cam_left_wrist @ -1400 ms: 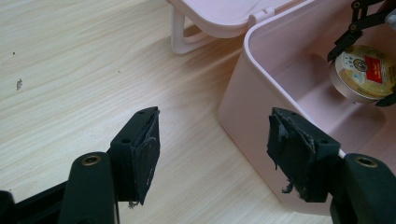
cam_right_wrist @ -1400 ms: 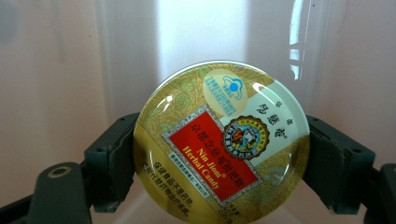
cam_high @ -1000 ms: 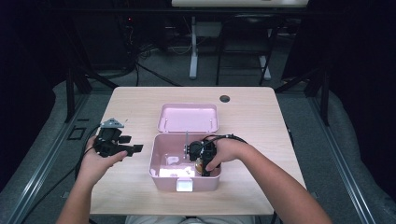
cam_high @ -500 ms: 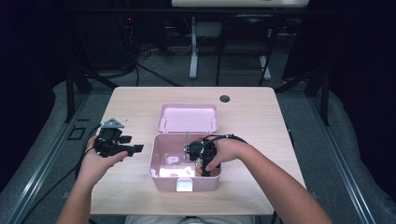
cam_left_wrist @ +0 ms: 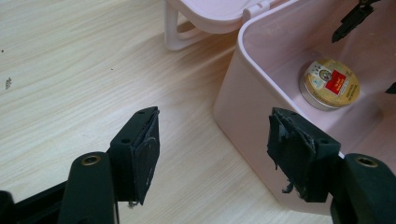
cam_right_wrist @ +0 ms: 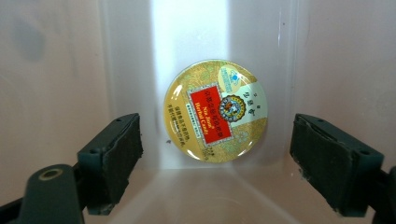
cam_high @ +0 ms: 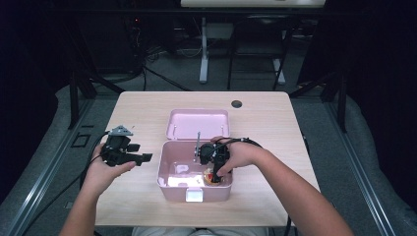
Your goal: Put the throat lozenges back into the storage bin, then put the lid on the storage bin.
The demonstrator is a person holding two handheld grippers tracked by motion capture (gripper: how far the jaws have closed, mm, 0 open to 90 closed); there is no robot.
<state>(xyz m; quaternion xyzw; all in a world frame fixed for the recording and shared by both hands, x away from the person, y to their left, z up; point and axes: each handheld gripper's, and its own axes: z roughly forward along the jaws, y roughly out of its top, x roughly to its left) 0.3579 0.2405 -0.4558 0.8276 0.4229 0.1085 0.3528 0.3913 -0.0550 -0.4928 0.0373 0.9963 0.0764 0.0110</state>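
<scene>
A pink plastic box (cam_high: pixel 194 184) stands open on the wooden table (cam_high: pixel 147 110), its hinged lid (cam_high: pixel 198 124) thrown back flat behind it. Everything else is placed from that box.

Inside the box, on its floor toward the right front corner, lies a round gold candy tin (cam_right_wrist: pixel 215 110) with a red label panel and a small crest on its top. It lies flat, lid up, close to the box wall and apart from both grippers. In the left gripper view the tin (cam_left_wrist: pixel 331 83) shows through the box's open top, near its far inner wall.

The right gripper (cam_high: pixel 215 169) reaches down into the box from above, held by the person's right hand (cam_high: pixel 240 155) over the box's right half. In the right gripper view its jaws stand wide apart, one on each side of the tin with clear space between pads and tin; they hold nothing.

The left gripper (cam_left_wrist: pixel 212 149) is outside the box, just off its left wall, held above the table by the left hand (cam_high: pixel 104 172). Its jaws are also spread wide and grip nothing; in its own view one pad (cam_left_wrist: pixel 142 154) hangs over bare wood and the other sits in front of the box's outer wall, whether touching it I cannot tell.

A small dark round grommet hole (cam_high: pixel 236 103) sits in the table beyond the box's lid, near the far edge.
</scene>
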